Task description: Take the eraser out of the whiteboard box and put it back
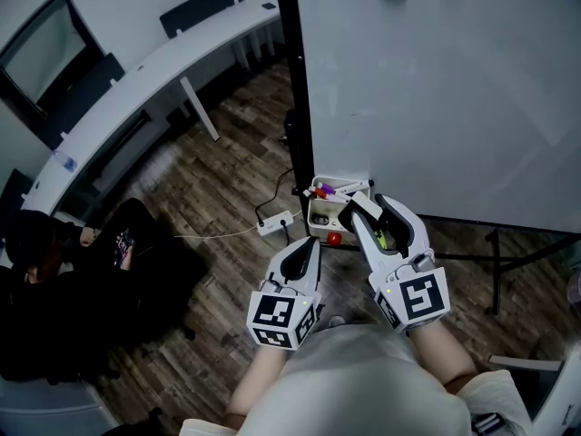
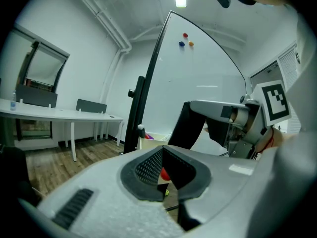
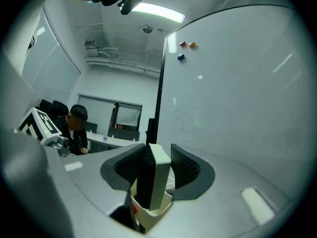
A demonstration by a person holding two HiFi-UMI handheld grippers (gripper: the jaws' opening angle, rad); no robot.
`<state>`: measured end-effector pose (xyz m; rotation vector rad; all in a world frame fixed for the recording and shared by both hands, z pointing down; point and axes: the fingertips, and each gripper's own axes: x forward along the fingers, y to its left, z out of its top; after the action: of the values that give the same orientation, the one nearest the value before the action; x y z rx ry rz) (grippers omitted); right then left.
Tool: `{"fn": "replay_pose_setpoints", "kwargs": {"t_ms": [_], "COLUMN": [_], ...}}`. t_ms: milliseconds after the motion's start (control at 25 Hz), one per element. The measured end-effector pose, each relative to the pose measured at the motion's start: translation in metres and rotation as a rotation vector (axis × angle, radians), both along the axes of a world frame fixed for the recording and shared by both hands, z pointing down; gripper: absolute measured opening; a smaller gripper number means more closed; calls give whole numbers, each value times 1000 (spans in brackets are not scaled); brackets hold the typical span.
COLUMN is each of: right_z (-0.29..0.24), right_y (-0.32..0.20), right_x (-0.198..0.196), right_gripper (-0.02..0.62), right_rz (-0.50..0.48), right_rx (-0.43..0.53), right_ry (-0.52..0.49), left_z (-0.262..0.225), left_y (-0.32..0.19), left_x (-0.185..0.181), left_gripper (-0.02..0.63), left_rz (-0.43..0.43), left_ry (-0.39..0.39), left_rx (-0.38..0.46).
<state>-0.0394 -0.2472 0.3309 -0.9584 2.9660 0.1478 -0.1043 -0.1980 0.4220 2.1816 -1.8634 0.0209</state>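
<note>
My right gripper [image 1: 367, 203] is shut on the eraser [image 3: 154, 175], a white block with black felt on its left side. The eraser stands upright between the pads, its lower end over the open white box [image 3: 148, 214]. That box [image 1: 320, 214] hangs at the lower left corner of the whiteboard [image 1: 436, 89] and holds markers [image 1: 325, 190]. My left gripper [image 1: 313, 240] sits just in front of the box and to the left of the right one. Its jaws are together with nothing between them [image 2: 162, 155].
A red ball [image 1: 334, 238] shows under the box. A white power strip [image 1: 275, 222] with its cable lies on the wooden floor. A person in black [image 1: 54, 252] sits at the left by a long curved desk [image 1: 154, 62]. Small magnets [image 3: 186, 44] stick high on the whiteboard.
</note>
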Motion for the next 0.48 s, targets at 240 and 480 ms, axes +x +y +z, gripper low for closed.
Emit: {"fn": "replay_pose_setpoints", "kwargs": {"t_ms": [240,480], "right_z": [9,21], "right_y": [-10,-17], "right_x": [-1,-4], "right_gripper": [176,175], "right_rz": [-14,-31], "right_rx": [-15,-36], "right_ry": [10,20], "left_z": [5,13], "left_y": [-8,-12], "left_x": [0,-1], "left_gripper": [0,0], "left_rz": [-12,-23], "left_ry": [0,-4], "left_rx": [-11,-30]}}
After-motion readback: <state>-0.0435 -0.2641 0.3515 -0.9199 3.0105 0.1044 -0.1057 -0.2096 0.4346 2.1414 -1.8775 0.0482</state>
